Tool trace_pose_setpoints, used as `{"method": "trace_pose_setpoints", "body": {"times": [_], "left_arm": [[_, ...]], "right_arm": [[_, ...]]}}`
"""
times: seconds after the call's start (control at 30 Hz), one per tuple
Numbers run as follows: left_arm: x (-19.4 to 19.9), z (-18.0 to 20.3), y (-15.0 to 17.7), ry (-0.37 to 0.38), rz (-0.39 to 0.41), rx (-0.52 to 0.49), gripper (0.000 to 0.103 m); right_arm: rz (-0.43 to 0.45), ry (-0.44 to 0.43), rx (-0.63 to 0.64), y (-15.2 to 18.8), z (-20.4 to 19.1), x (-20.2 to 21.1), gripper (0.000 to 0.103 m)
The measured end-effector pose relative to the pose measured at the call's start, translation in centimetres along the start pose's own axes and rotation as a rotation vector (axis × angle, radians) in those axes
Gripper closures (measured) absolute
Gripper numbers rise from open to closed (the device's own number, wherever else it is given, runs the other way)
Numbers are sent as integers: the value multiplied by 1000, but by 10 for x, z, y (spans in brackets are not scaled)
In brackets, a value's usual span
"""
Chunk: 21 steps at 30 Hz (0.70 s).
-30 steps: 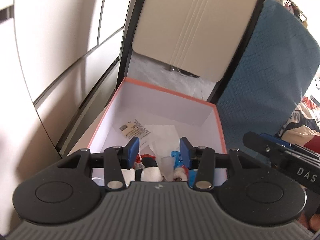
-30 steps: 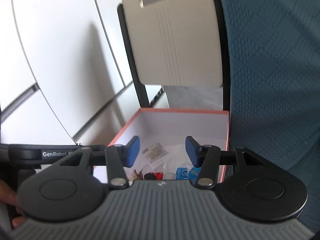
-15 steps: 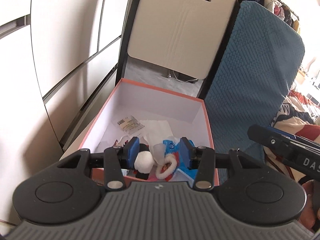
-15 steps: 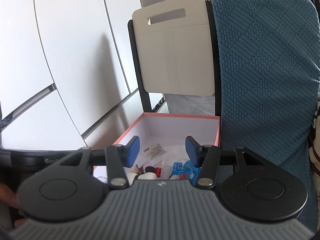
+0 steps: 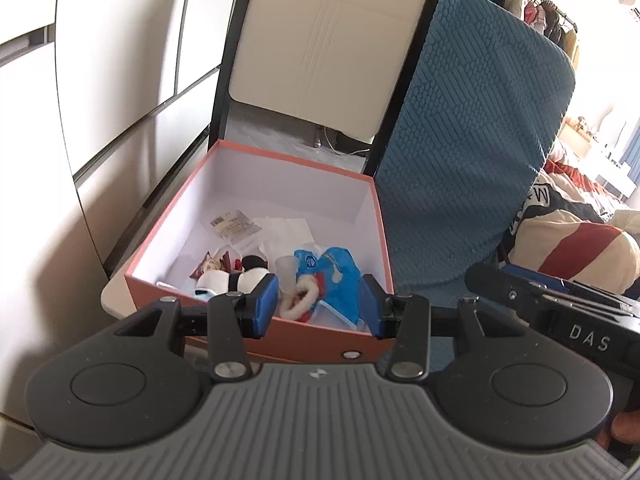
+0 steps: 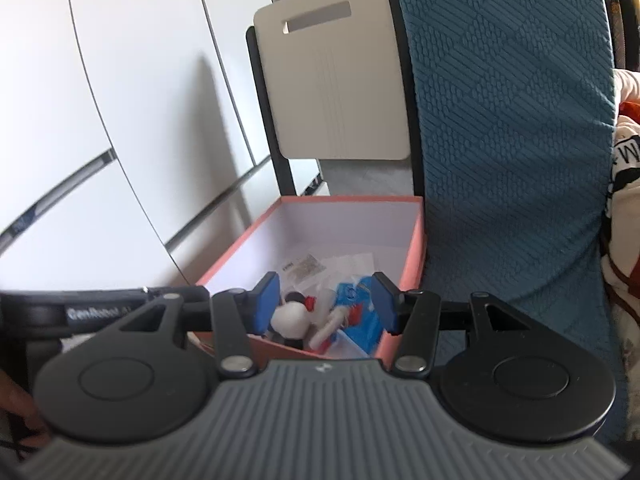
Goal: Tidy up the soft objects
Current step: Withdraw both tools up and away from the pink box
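Backing away toward six o'clock, both the left gripper (image 5: 316, 312) and right gripper (image 6: 326, 302) are hanging half-open and empty, leaving the toys (image 5: 240, 280) lying packed inside the box (image 5: 256, 336).

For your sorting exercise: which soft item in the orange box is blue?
The crinkled blue bag, lying at the box's near right corner; the plush toy beside it is black and white.

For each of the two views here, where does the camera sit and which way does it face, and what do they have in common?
Left wrist: sits on the left gripper, looks forward and down into the orange box; its blue fingers show, the right gripper at the right edge.
Right wrist: sits on the right gripper, faces the same box; the left gripper shows at left.
Shared: box, white chair back, blue cover.
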<state>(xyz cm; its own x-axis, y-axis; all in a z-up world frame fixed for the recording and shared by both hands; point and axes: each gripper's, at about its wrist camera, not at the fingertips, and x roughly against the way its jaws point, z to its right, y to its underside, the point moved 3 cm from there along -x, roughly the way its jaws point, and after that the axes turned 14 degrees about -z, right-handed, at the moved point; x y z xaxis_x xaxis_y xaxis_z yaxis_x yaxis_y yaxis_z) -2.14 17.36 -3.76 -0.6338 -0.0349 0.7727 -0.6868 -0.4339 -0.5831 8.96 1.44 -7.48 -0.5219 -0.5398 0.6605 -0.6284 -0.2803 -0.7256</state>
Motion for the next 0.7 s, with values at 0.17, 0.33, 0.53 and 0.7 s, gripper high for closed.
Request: {"method": "trace_pose_setpoints", "body": {"times": [0.17,0.33,0.53,0.7], "left_arm": [[1,0,6,-5,-2,8,52],[2,0,11,-31,-3,14,52],[2,1,17,-47,-5,16,47],[3,1,18,-58,-5,26,45]], "right_arm": [[-15,5,-13,12,8,3,50],[-22,4,-34,22,16,3,50],[-34,19,-33,27,22,1,50],[-38,23,-24,29,23,1,50]]}}
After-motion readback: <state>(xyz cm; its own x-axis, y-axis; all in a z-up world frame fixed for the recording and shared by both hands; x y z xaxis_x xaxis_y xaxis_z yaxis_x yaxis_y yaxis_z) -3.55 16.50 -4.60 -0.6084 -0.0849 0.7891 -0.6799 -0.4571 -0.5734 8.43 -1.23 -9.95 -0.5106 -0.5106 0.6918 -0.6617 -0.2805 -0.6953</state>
